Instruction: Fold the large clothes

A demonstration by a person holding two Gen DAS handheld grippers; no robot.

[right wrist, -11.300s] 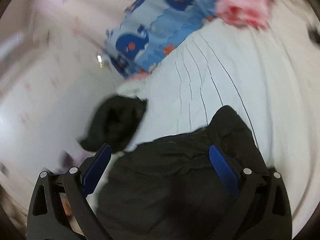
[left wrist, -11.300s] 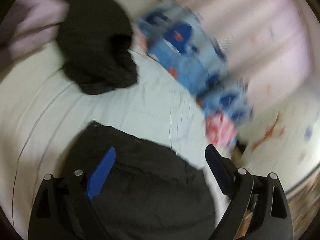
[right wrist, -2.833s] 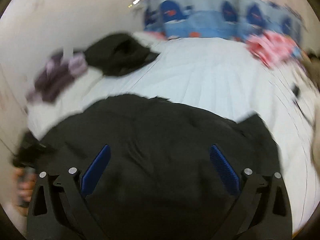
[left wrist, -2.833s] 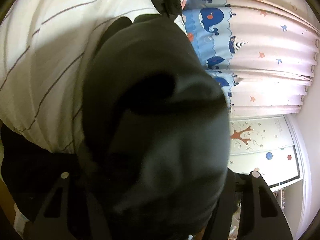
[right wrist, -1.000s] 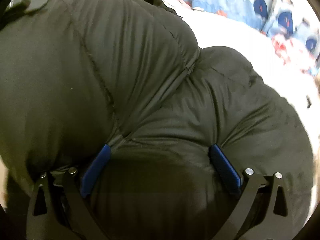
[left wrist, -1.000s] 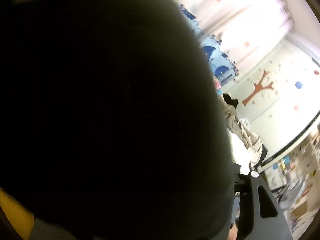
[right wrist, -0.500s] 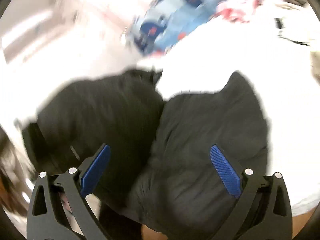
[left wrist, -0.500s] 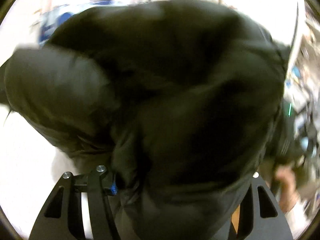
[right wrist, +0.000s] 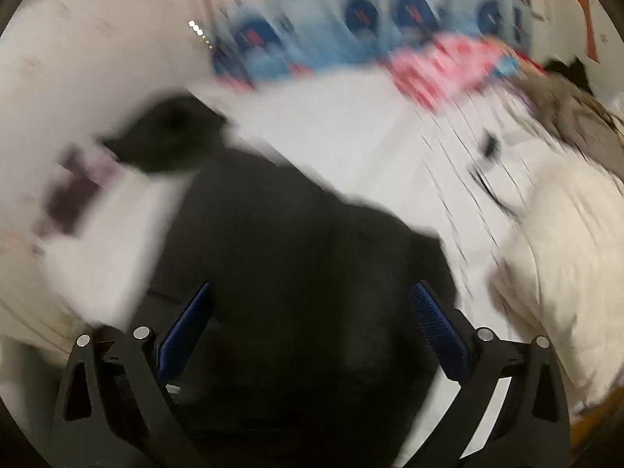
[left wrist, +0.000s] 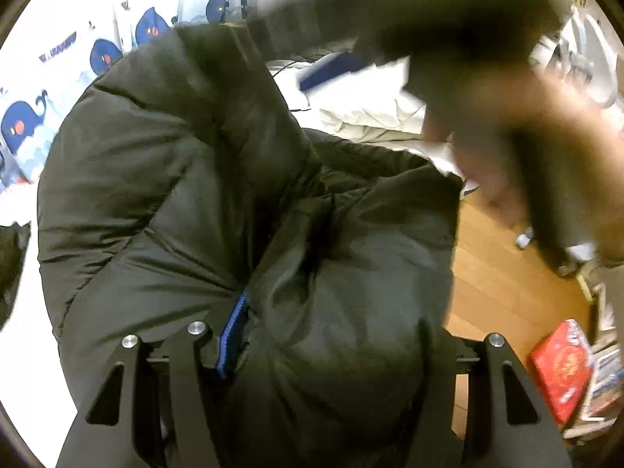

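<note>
**Black puffer jacket bunched on the bed**

The left gripper has its jaws clamped on a thick fold of the black jacket, heaped at the edge of the white bed. The right gripper hovers above it, jaws wide, holding nothing.

white bed, whale-print curtain behind, wooden floor alongside

whale-print curtain, wooden floor, red box, white pillow
</note>
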